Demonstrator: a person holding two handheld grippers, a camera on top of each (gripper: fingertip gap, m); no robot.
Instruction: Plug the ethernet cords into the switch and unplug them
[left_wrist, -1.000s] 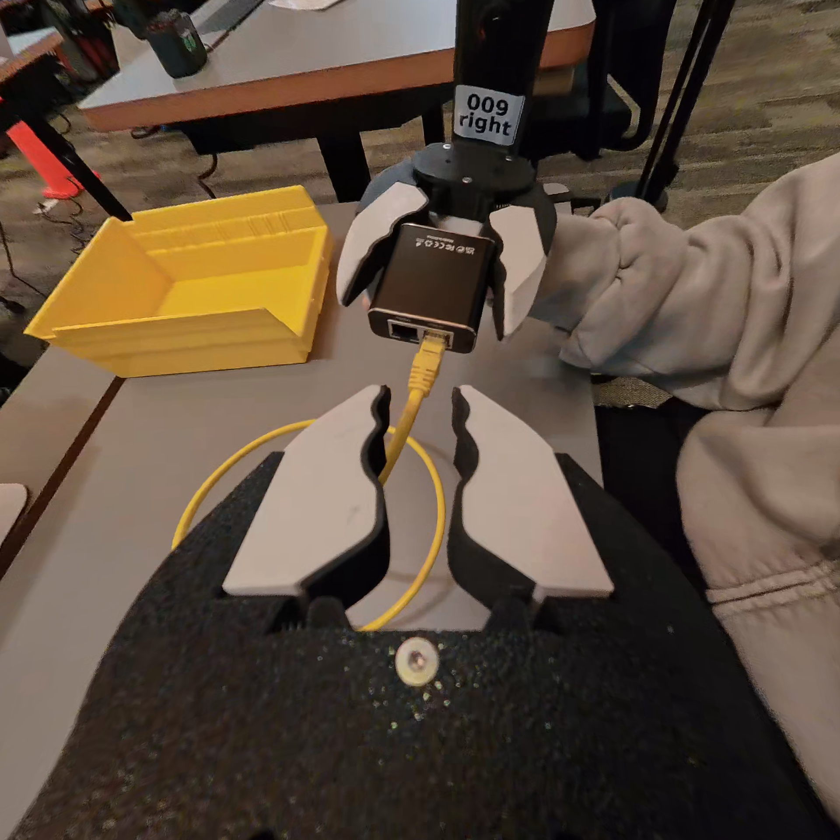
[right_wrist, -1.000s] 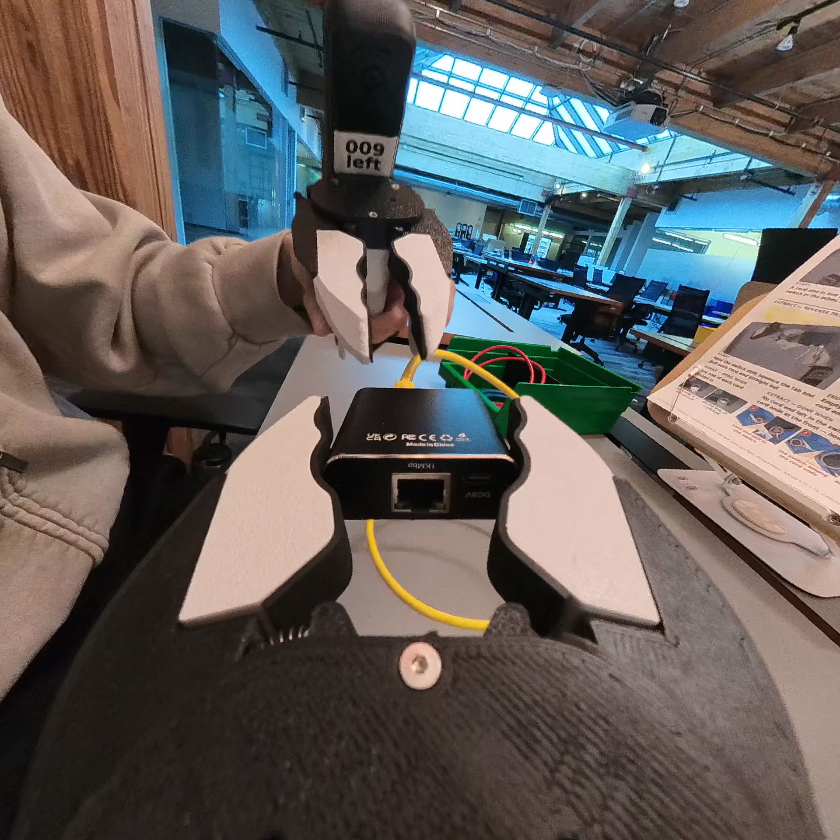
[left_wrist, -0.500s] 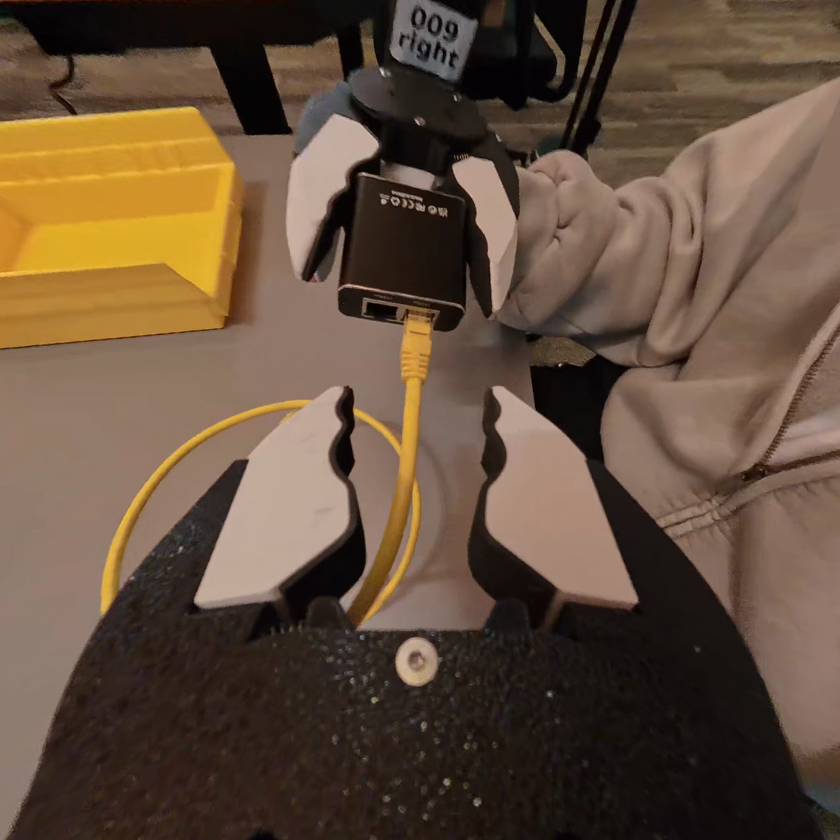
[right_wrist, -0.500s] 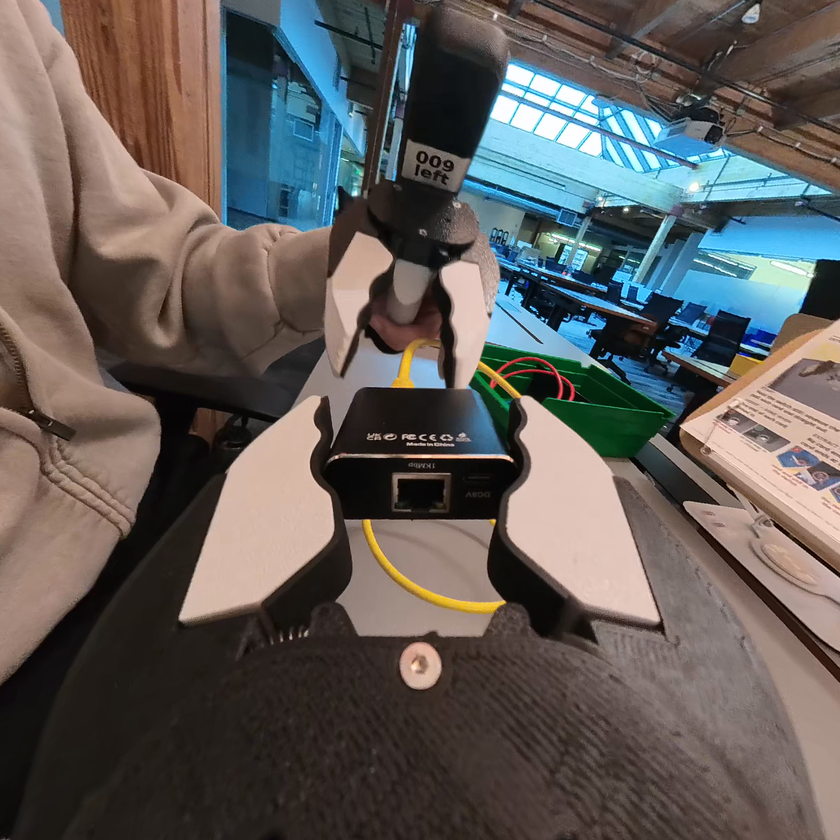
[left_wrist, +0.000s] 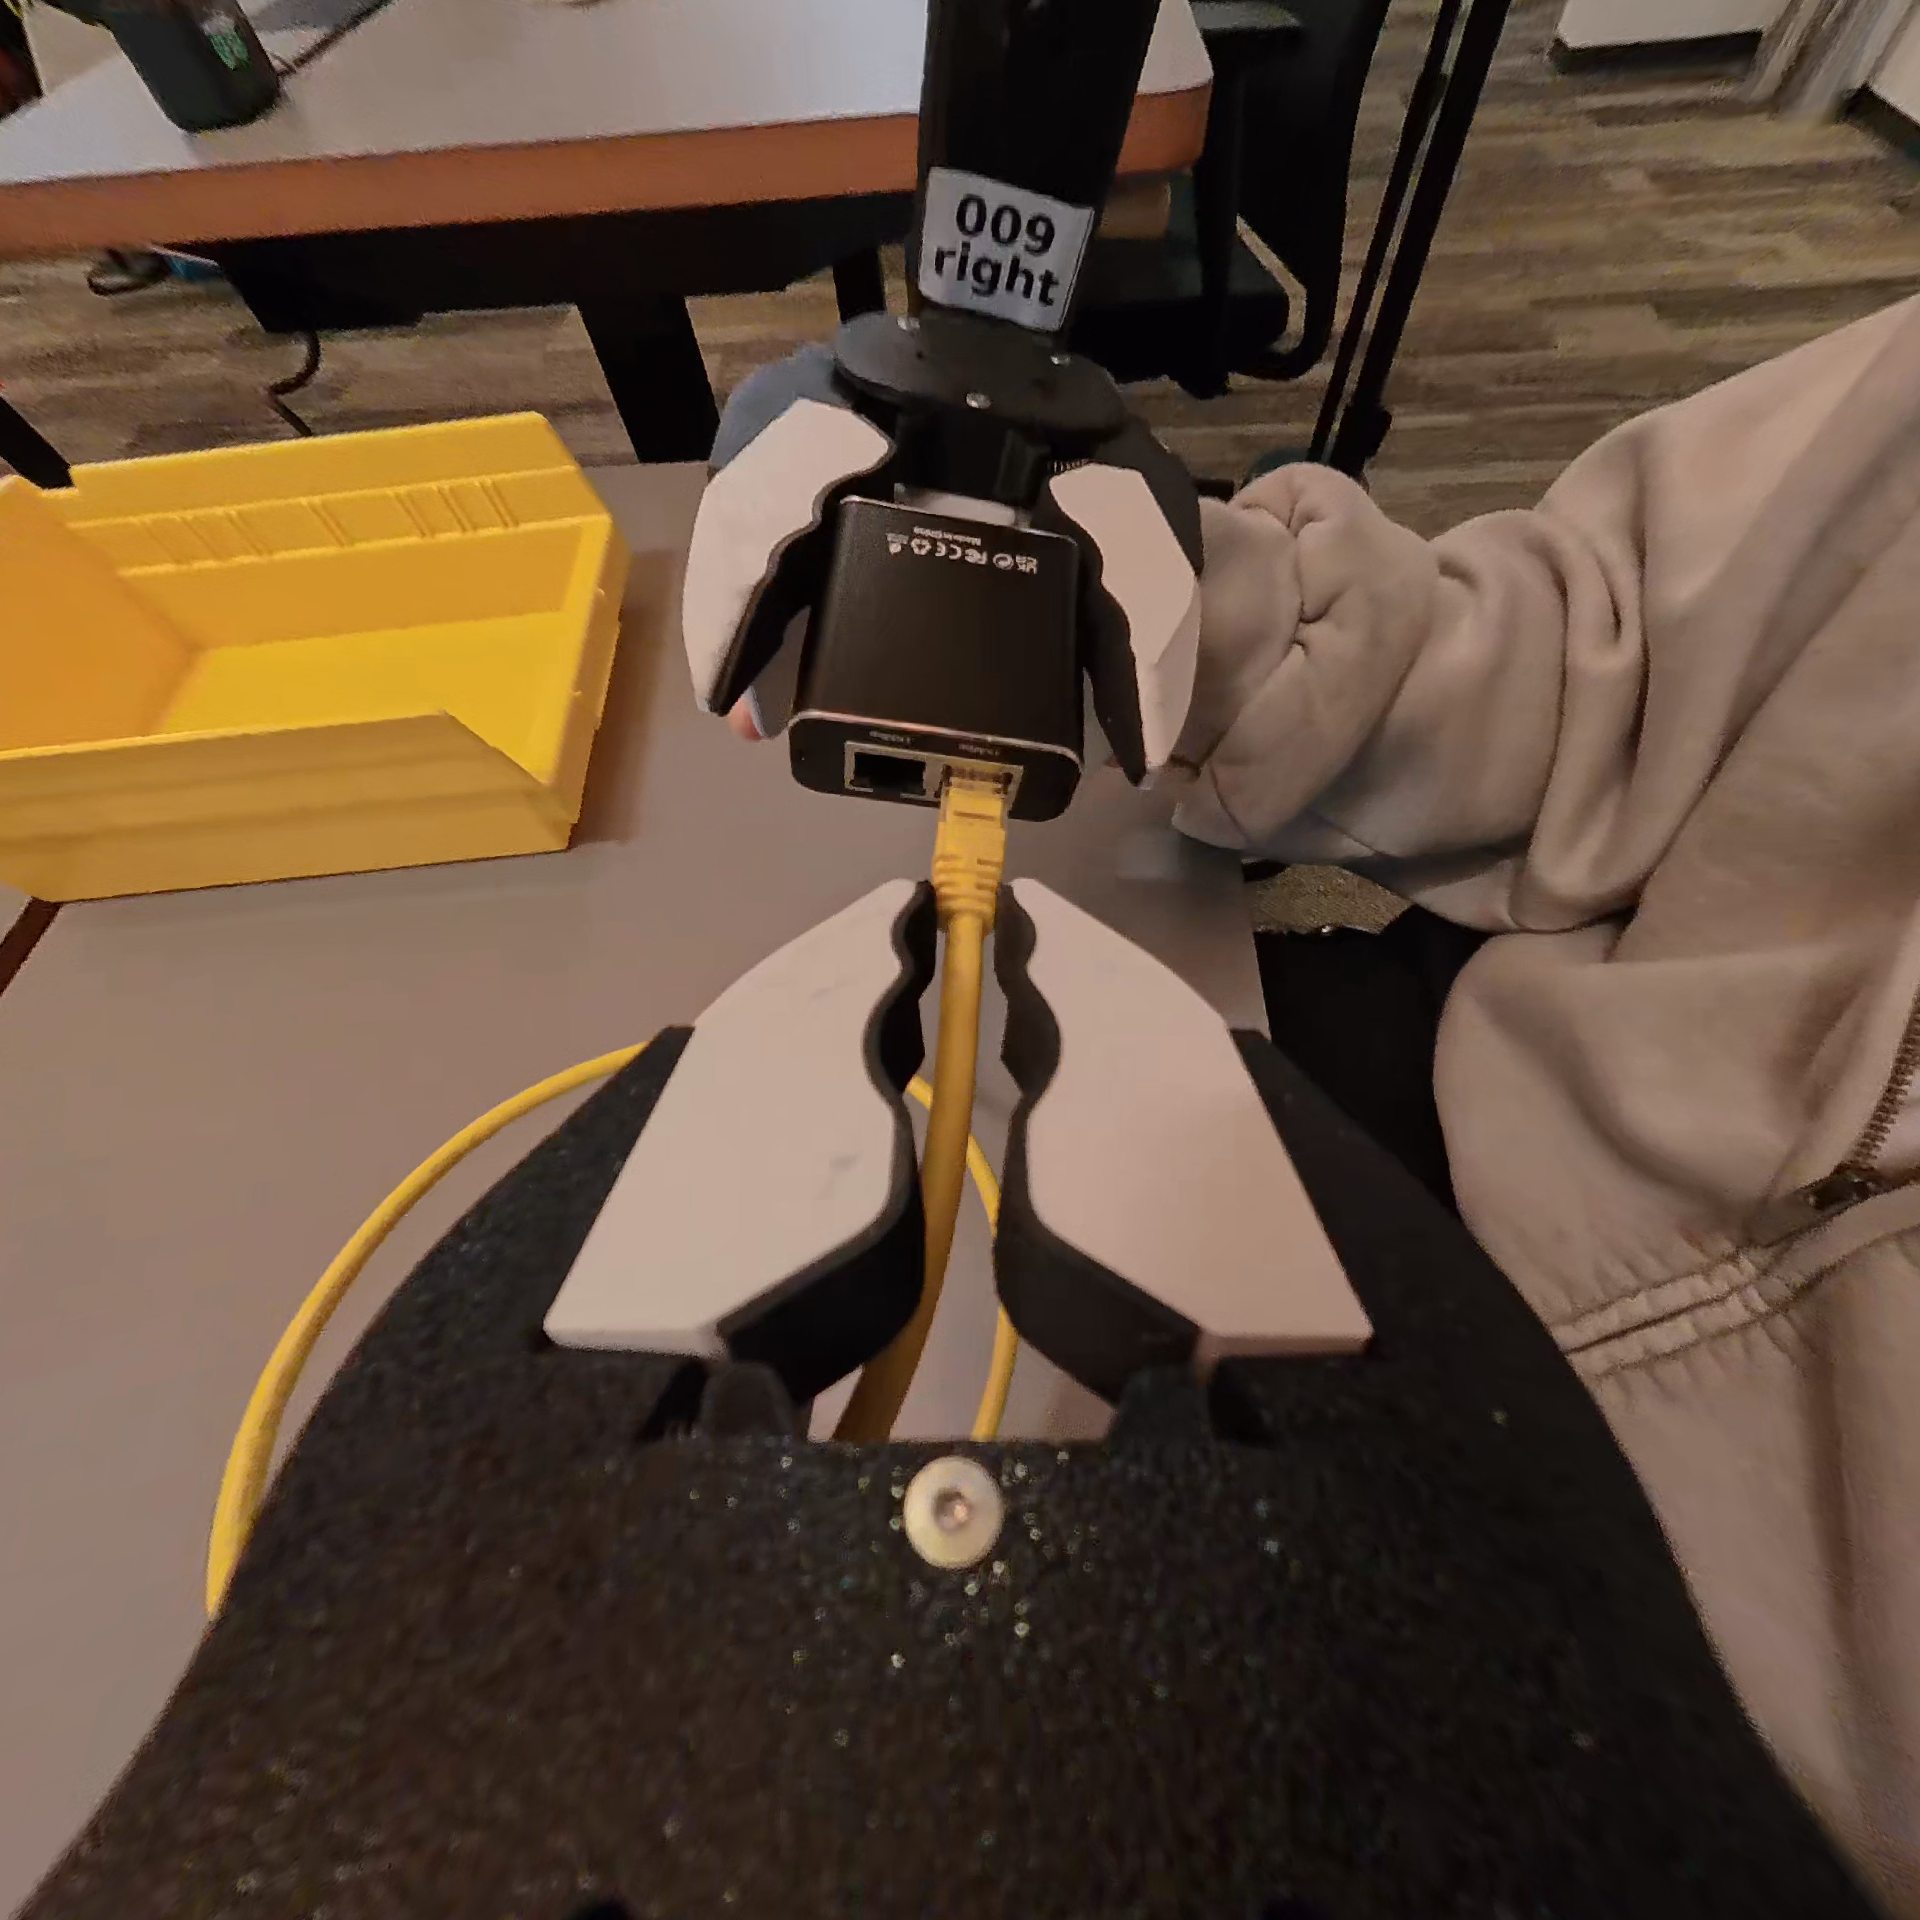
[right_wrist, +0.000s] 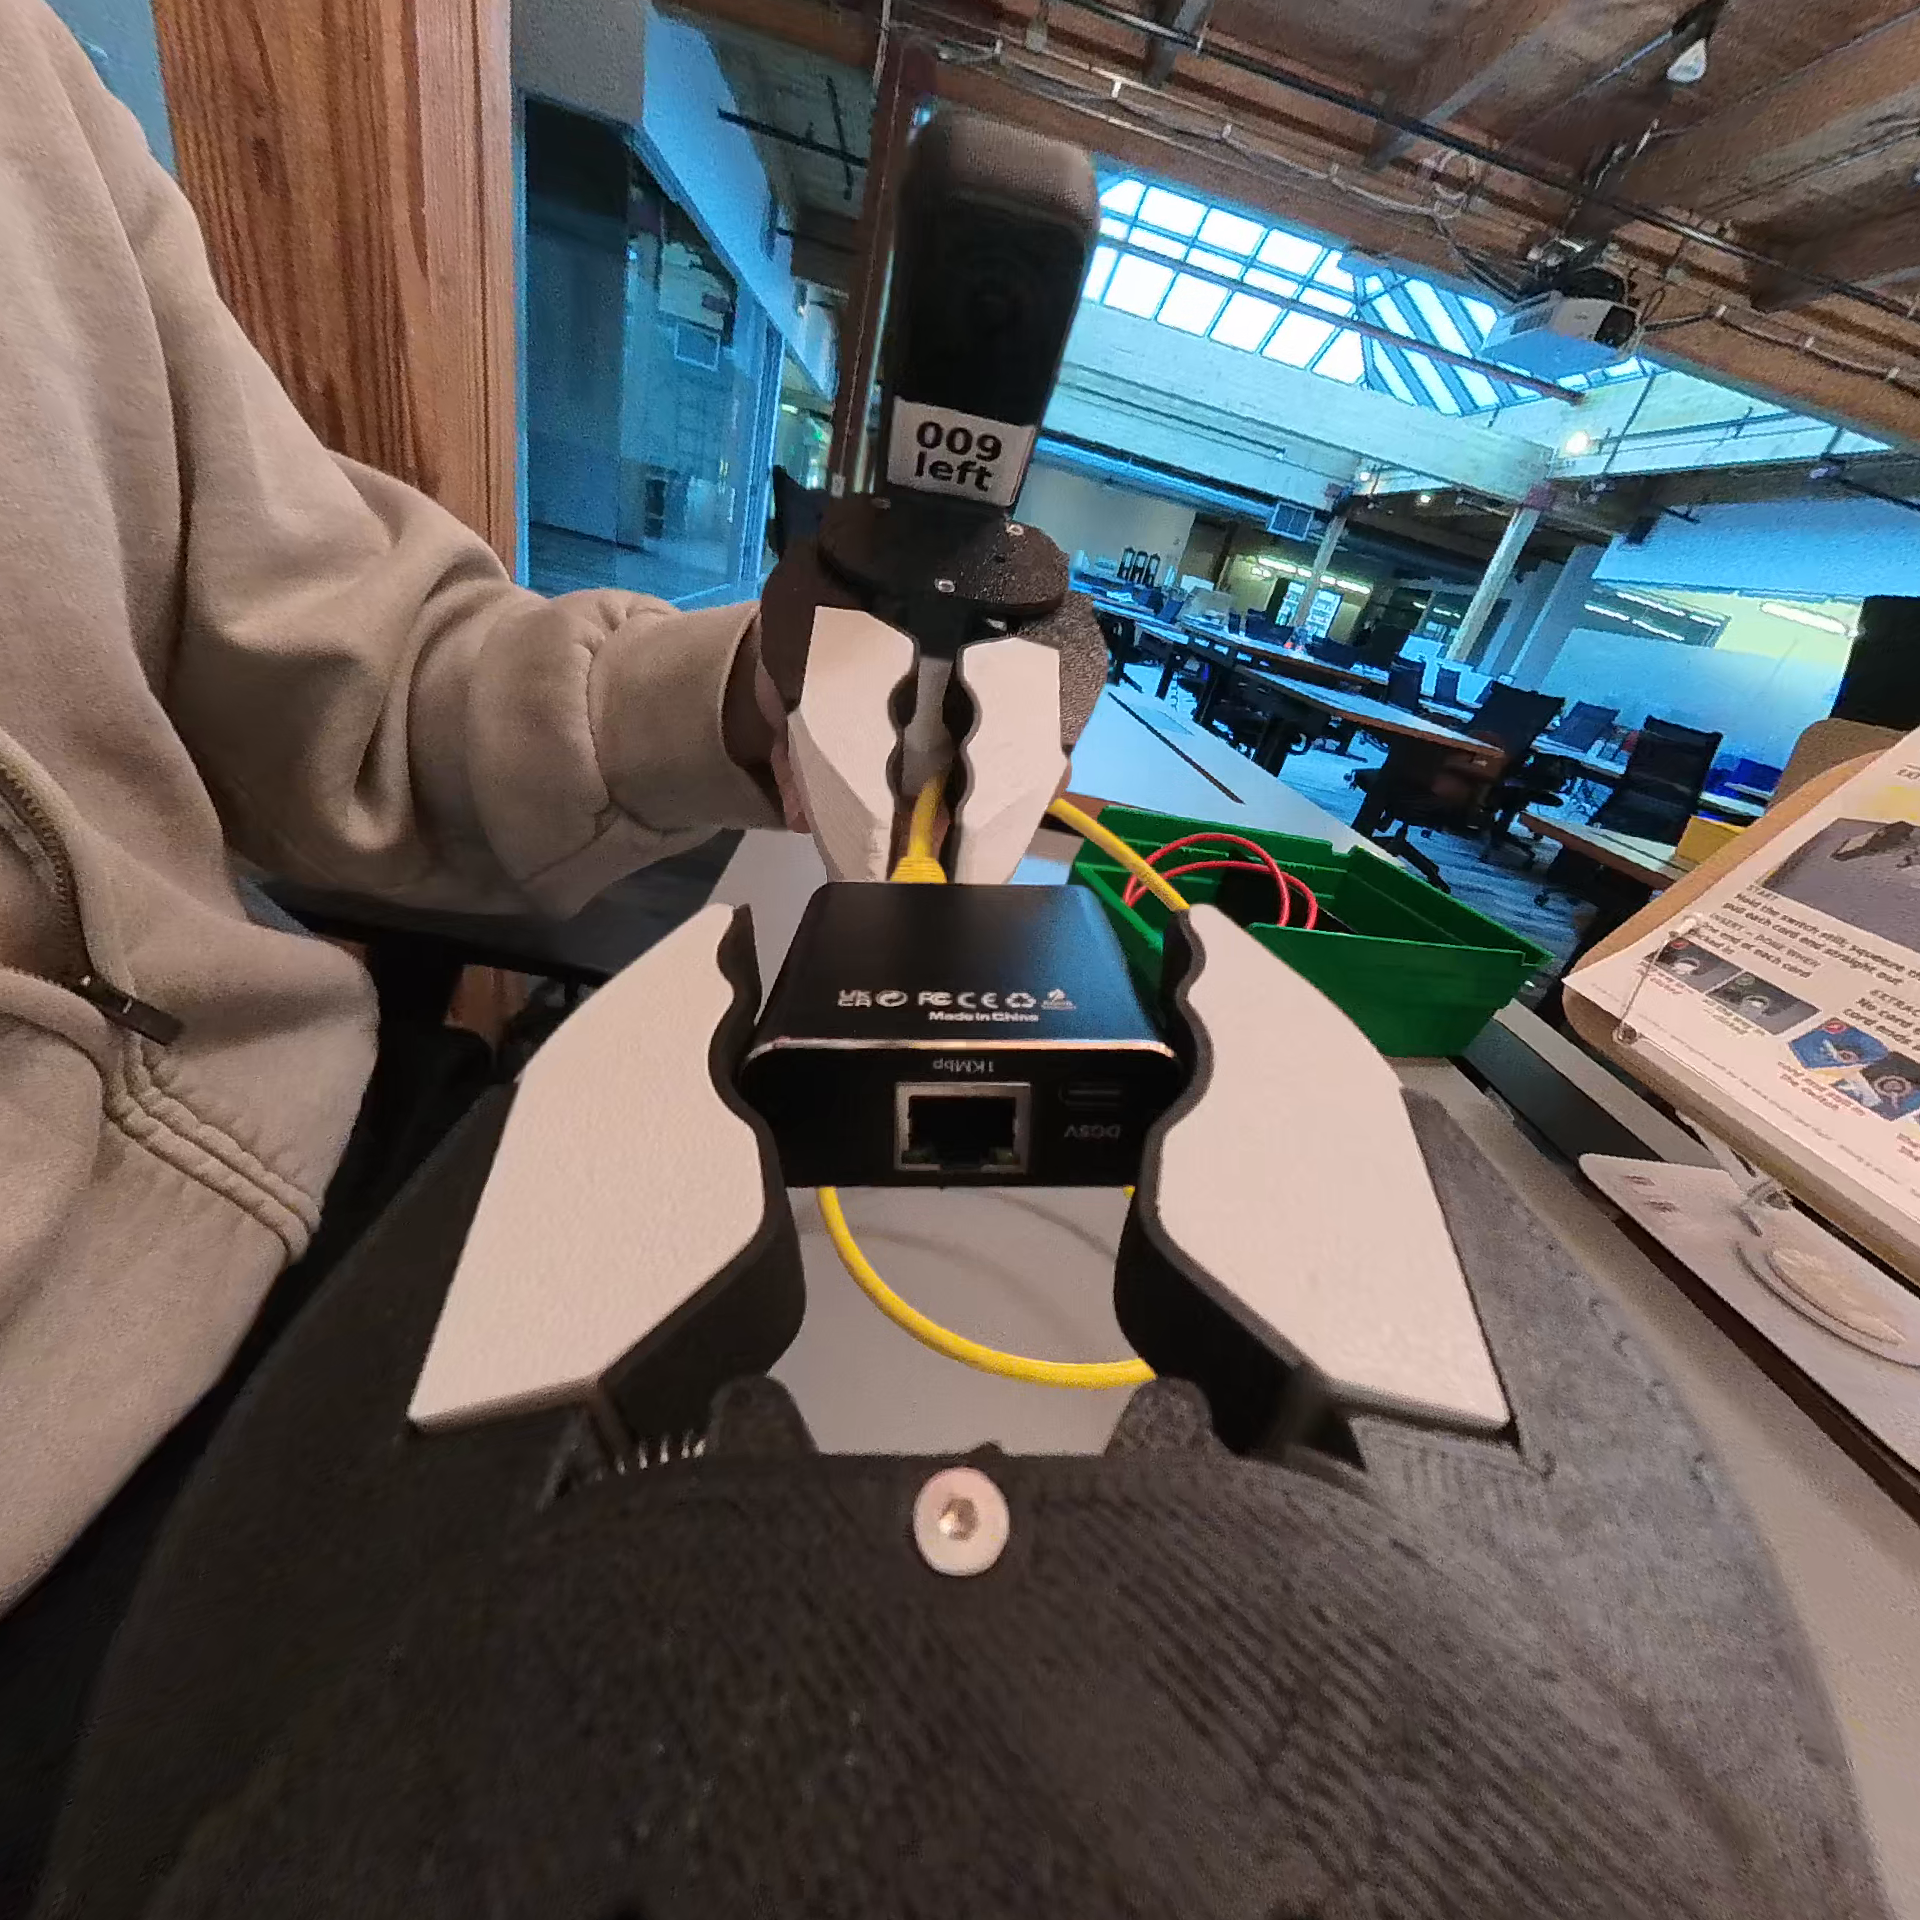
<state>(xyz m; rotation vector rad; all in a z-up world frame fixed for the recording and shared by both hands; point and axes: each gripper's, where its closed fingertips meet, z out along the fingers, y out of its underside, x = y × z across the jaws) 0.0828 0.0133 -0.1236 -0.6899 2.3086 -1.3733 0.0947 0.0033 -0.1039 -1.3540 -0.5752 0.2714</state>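
Note:
A small black switch (left_wrist: 940, 649) is held off the grey table by my right gripper (right_wrist: 961, 925), which is shut on its sides; it also shows in the right wrist view (right_wrist: 956, 997). A yellow ethernet cord (left_wrist: 961, 1039) is plugged into the switch's right-hand port, and its plug (left_wrist: 971, 831) sits at the port. My left gripper (left_wrist: 964, 899) is shut on the cord just behind the plug; it shows in the right wrist view (right_wrist: 923, 842) too. The cord loops back on the table (left_wrist: 343, 1278). The left-hand port (left_wrist: 885, 771) is empty.
A yellow bin (left_wrist: 291, 665) stands at the left on the table (left_wrist: 312, 987). A green bin (right_wrist: 1340, 935) holding a red cord (right_wrist: 1236, 868) is behind the switch. An instruction sheet on a stand (right_wrist: 1766, 997) is at the right. A person's sleeves (left_wrist: 1558, 727) flank the grippers. Left and right tips are no more than a few centimetres apart.
My left gripper has moved forward along the yellow cord and closed on it just behind the plug. It was open half a second ago. The right gripper keeps holding the switch.

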